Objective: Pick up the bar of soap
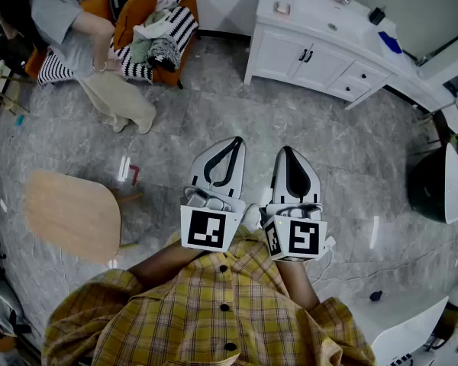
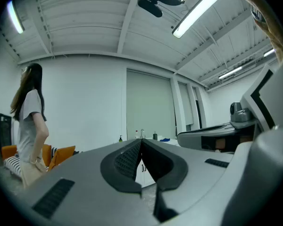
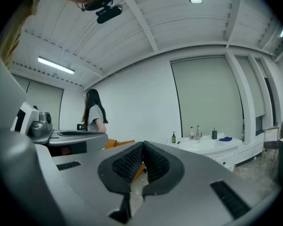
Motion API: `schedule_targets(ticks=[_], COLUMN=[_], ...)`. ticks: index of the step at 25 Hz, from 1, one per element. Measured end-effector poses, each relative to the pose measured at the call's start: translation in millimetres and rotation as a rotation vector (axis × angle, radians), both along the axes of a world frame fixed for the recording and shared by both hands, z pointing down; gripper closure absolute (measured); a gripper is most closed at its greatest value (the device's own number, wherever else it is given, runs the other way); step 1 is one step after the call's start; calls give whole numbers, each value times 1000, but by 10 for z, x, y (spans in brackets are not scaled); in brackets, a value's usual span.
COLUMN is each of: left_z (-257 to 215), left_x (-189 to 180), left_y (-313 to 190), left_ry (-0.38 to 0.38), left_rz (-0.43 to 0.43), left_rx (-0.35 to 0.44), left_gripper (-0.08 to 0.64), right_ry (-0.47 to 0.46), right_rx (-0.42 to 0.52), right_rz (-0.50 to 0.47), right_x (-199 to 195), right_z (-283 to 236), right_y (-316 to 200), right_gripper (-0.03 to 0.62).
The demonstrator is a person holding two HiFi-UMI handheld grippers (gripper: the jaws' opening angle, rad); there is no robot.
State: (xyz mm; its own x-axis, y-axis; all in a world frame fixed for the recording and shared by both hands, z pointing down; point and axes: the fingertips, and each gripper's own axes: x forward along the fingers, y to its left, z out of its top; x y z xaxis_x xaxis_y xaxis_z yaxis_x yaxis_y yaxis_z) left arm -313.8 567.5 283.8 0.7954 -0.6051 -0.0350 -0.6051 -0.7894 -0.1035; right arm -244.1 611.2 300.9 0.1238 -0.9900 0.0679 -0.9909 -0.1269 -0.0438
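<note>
Both grippers are held side by side at waist height over the grey stone floor. In the head view my left gripper [image 1: 236, 140] and my right gripper [image 1: 285, 150] point toward the white vanity [image 1: 305, 56]. Each has its jaws pressed together with nothing between them, as the left gripper view [image 2: 140, 143] and the right gripper view [image 3: 143, 145] confirm. A small pale block [image 1: 282, 8], possibly the bar of soap, lies on the vanity counter's left end, far from both grippers. The gripper views do not show it clearly.
The vanity [image 3: 212, 147] carries a sink, bottles [image 3: 173, 138] and a blue cloth [image 1: 390, 42]. A person [image 1: 84, 48] stands by an orange sofa with striped cushions [image 1: 156, 29]. A wooden stool [image 1: 72, 213] is at the left and a black bin [image 1: 431, 185] at the right.
</note>
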Motion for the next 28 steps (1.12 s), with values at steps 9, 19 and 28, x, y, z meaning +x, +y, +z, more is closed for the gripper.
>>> schedule_targets(ticks=[9, 19, 28], left_z=[20, 263, 349], left_x=[-539, -455, 352], left_y=[-148, -654, -1863], left_ry=[-49, -25, -62], left_rz=[17, 7, -17], left_rx=[15, -55, -12], left_gripper=[548, 548, 548], right_ry=[-48, -59, -93], right_rx=[-32, -107, -84], right_rz=[24, 64, 68], right_x=[-477, -342, 518], right_z=[82, 386, 458], right_y=[-105, -543, -1757], right_gripper=[577, 577, 577])
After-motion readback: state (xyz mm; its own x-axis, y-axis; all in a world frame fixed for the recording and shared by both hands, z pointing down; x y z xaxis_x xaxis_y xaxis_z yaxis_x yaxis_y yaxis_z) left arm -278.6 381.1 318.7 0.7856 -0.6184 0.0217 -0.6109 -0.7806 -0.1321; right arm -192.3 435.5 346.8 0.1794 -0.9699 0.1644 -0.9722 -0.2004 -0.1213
